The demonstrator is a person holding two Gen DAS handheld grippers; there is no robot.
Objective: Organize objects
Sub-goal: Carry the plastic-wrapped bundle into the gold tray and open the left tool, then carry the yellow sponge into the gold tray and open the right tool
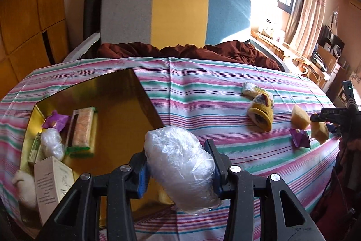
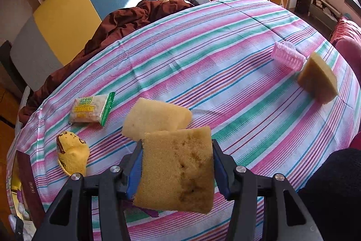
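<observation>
Left gripper [image 1: 179,169]: jaws clamped on plastic-wrapped bundle [image 1: 180,171], lower centre of frame, held above striped cloth [image 1: 203,92] beside gold tray [image 1: 117,110] at left. Right gripper [image 2: 177,169]: jaws clamped on stained sponge [image 2: 178,171], lower centre. Second sponge [image 2: 155,118] lay just behind; third sponge [image 2: 318,79] at right edge.

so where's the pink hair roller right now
In the right wrist view, the pink hair roller lies on the striped cloth at far right, beside a sponge wedge.
</observation>
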